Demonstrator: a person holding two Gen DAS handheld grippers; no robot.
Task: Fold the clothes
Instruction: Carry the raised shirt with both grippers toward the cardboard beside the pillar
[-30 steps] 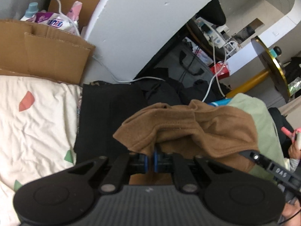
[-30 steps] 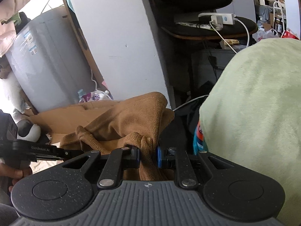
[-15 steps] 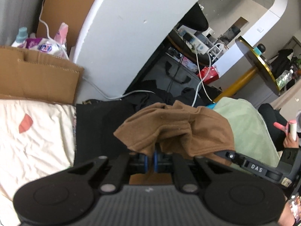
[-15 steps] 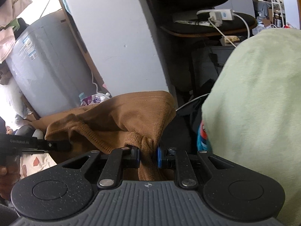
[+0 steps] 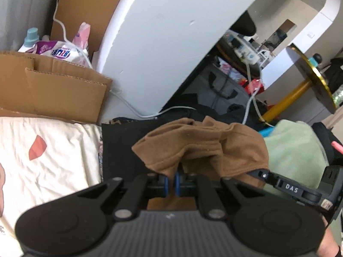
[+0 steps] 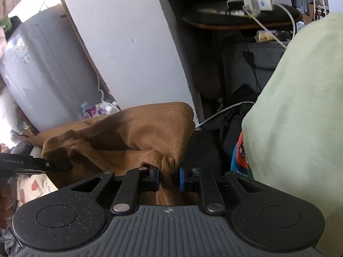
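Observation:
A brown garment (image 5: pixel 205 147) hangs bunched between both grippers, held in the air. My left gripper (image 5: pixel 171 181) is shut on one edge of it. My right gripper (image 6: pixel 169 180) is shut on another bunched edge of the same garment (image 6: pixel 133 137). The right gripper's finger shows at the right of the left wrist view (image 5: pixel 285 185), and the left gripper's finger at the left of the right wrist view (image 6: pixel 36 163). A black garment (image 5: pixel 120 147) lies flat on the bed below the brown one.
A cream patterned bedsheet (image 5: pixel 42 162) lies at the left. A pale green blanket (image 6: pixel 300 115) is piled at the right. A cardboard box (image 5: pixel 53 90), a white wall panel (image 5: pixel 163 42), cables and a gold-rimmed round table (image 5: pixel 310 79) stand behind.
Both grippers have stayed shut on the brown garment. The views have shifted, the cloth now spreads a little wider between the grippers, and the right gripper's jaws stand slightly wider around the fold.

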